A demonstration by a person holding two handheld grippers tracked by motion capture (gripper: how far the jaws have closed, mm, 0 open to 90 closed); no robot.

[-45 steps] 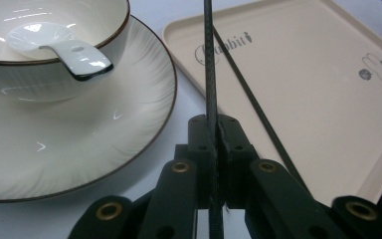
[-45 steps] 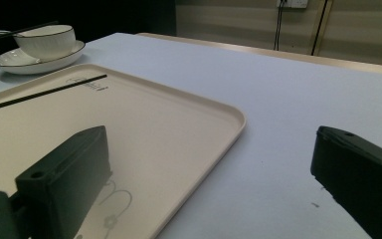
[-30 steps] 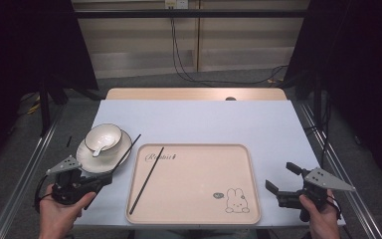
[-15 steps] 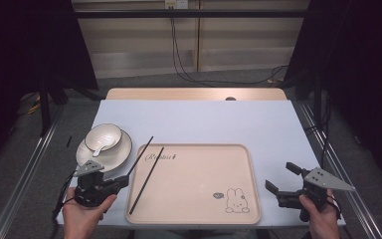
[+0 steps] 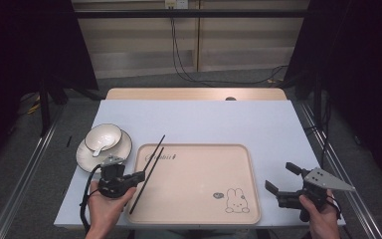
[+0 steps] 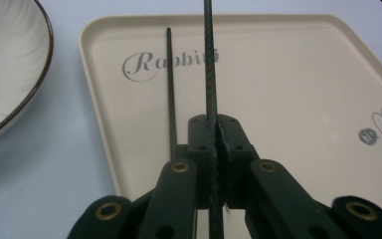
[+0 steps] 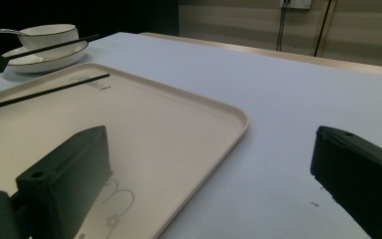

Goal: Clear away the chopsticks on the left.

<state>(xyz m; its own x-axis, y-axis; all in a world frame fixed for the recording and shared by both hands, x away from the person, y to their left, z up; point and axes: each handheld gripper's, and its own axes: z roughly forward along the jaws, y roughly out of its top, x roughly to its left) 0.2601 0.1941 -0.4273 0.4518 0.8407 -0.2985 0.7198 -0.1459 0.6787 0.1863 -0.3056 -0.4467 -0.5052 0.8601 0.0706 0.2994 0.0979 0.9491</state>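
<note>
The left gripper [image 5: 138, 176] has moved right, from beside the plate [image 5: 87, 159] to the left rim of the tray [image 5: 204, 219]. The chopstick [image 6: 210, 74] clamped in its jaws has travelled with it, from over the plate's edge to just beside the second chopstick [image 6: 170, 84], which lies on the tray.
</note>
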